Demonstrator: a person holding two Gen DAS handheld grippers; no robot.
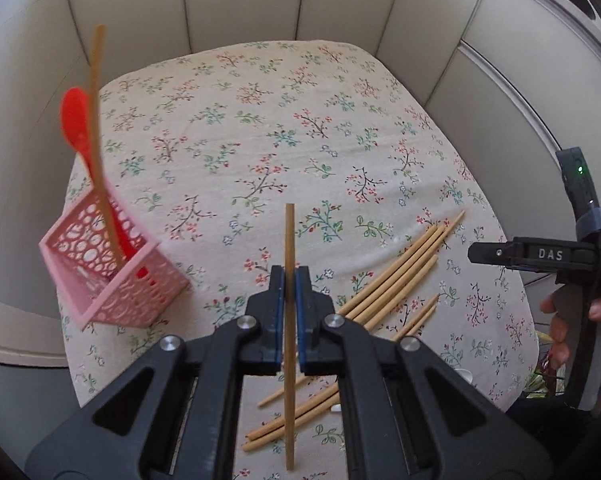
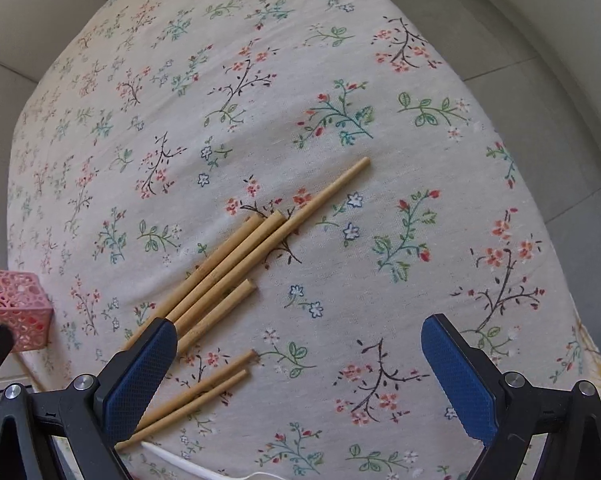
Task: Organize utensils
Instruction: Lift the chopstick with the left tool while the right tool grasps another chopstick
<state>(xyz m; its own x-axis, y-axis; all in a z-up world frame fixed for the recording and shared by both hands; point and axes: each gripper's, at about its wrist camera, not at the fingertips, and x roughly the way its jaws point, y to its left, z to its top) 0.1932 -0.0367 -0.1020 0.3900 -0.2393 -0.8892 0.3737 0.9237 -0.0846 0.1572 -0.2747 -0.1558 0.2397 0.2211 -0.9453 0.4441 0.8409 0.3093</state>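
My left gripper [image 1: 289, 276] is shut on a single bamboo chopstick [image 1: 289, 240], which stands upright between the blue pads, lifted above the table. To its left a pink perforated basket [image 1: 112, 276] holds a red spoon [image 1: 74, 120] and another chopstick [image 1: 100, 140]. Several loose chopsticks [image 1: 400, 276] lie on the floral tablecloth to the right. In the right wrist view my right gripper [image 2: 300, 360] hangs open over the cloth with nothing between its fingers. The same chopsticks [image 2: 236, 264] lie beside and partly under its left finger [image 2: 140, 376].
The floral tablecloth [image 1: 260, 140] covers a small table set against pale cushioned walls. A hand [image 1: 560, 320] holds the right tool at the right edge. The pink basket [image 2: 12, 304] shows at far left of the right wrist view. A white plastic utensil [image 2: 188, 466] lies by the near edge.
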